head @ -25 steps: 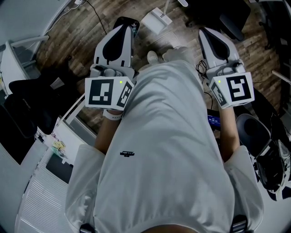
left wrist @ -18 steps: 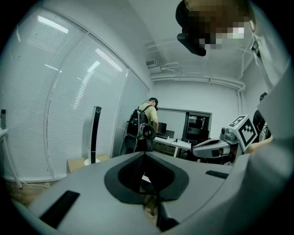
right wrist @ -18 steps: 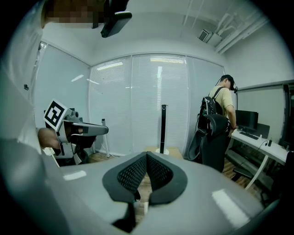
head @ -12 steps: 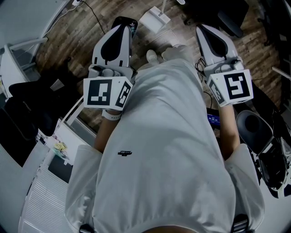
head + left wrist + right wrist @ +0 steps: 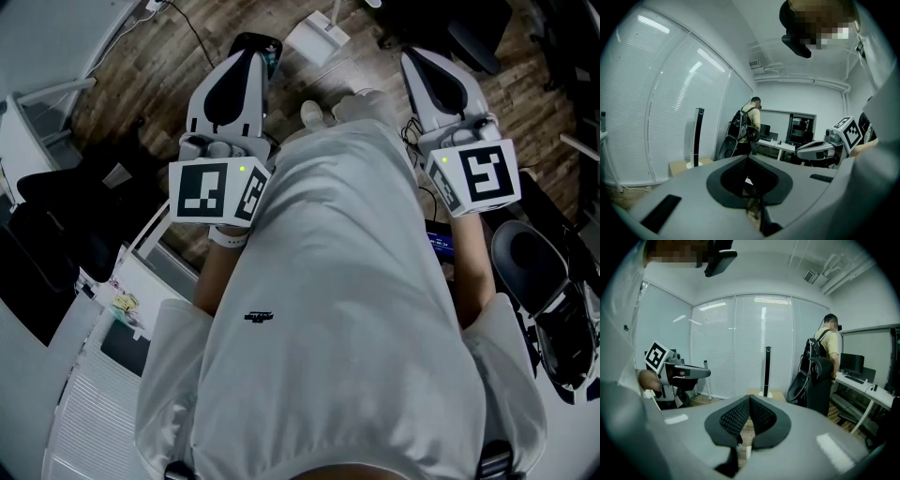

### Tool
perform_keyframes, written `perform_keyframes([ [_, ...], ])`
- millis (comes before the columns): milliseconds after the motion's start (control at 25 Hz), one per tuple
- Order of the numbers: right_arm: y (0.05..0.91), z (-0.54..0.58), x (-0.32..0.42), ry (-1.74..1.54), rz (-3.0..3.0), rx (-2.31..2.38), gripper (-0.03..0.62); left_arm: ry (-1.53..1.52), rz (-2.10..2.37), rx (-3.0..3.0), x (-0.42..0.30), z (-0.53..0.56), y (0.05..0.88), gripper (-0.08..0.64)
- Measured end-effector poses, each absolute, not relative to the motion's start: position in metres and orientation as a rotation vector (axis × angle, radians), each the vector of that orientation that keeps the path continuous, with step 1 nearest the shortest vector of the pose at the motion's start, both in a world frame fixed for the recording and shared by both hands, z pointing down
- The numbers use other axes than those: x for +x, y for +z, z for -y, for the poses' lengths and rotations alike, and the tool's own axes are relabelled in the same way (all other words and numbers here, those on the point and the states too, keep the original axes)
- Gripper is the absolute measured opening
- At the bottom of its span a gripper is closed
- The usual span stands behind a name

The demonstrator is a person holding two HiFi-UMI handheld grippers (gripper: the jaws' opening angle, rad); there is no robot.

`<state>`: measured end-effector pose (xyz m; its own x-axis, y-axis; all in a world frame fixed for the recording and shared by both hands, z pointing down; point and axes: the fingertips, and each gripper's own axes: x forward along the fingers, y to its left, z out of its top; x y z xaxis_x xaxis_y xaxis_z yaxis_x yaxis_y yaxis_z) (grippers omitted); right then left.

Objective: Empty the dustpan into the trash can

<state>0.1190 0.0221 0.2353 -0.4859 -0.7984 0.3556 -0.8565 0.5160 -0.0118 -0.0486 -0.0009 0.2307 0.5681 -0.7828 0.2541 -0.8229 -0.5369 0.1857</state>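
Note:
No dustpan or trash can shows clearly in any view. In the head view my left gripper [image 5: 253,52] and right gripper [image 5: 414,61] are held out level on either side of the person's white shirt, above a wooden floor. Both are shut with nothing between the pads. The left gripper view shows its dark pads [image 5: 736,176] pressed together at the tip, and the right gripper [image 5: 818,150] off to the right. In the right gripper view its meshed pads [image 5: 761,416] meet too, with the left gripper [image 5: 689,372] at the left.
A tall black pole on a white base [image 5: 767,373] stands by the blinds; its base [image 5: 319,39] shows ahead of the person's feet. A person with a backpack [image 5: 824,364] stands at a desk with monitors [image 5: 860,379]. Office chairs [image 5: 525,267] and cables lie at the right.

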Motion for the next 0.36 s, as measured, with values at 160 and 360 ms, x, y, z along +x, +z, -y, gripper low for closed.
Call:
perform_keyframes([
  [160,0.2365,-0.0253,0.116,0.267,2.453,1.378,0.011,0.201,1.331,2.518,-0.0529,0.0003,0.2315,0.006],
  [360,0.2362,-0.0241,0.1116,0.273,2.45,1.38,0.011,0.194,1.338,2.512,-0.0595,0.0015,0.2305,0.006],
])
